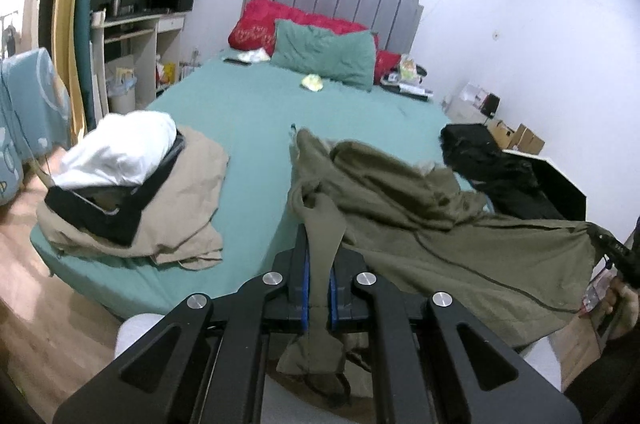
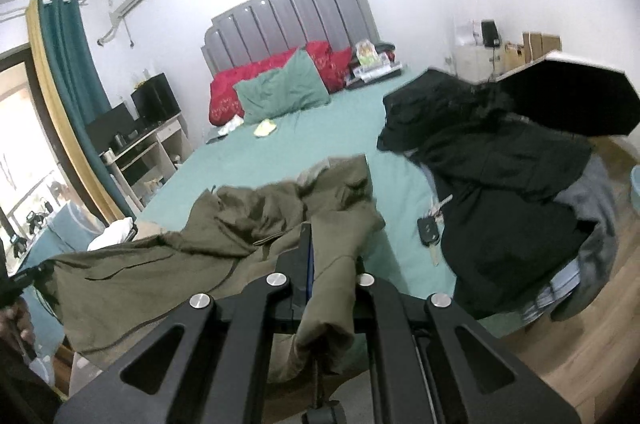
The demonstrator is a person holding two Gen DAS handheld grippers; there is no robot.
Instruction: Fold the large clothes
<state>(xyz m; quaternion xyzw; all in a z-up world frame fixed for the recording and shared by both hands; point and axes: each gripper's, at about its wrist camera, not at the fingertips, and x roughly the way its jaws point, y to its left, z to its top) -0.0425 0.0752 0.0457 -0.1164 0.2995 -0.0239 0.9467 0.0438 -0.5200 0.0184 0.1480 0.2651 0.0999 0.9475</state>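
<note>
A: My left claw point(image 1: 319, 264) is clenched on a bunched bit of the olive coat point(image 1: 420, 207), and my right claw point(image 2: 324, 260) is clenched on another bunch of it. Cloth fills both gaps.

B: Where does the coat lie?

A: Stretched between my two claws over the foot edge of the bed point(image 1: 256, 111), the far part crumpled on the sheet and the near hem hanging off the edge.

B: What else is on the bed, biggest first?

A: A black heap point(image 2: 500, 191) at the foot's right corner, a tan garment point(image 1: 188, 191) with a white one point(image 1: 120, 151) on top at the left corner, and a key point(image 2: 428, 232) just beside the black heap.

B: What could go wrong?

A: I hold thick wads, not clean corners, so I judge the coat may spread crooked and fold skewed. If I pull the claws apart hard, a wad could slip out and the coat drop to the floor. Sweeping it rightward might drag the key off the edge.
</note>
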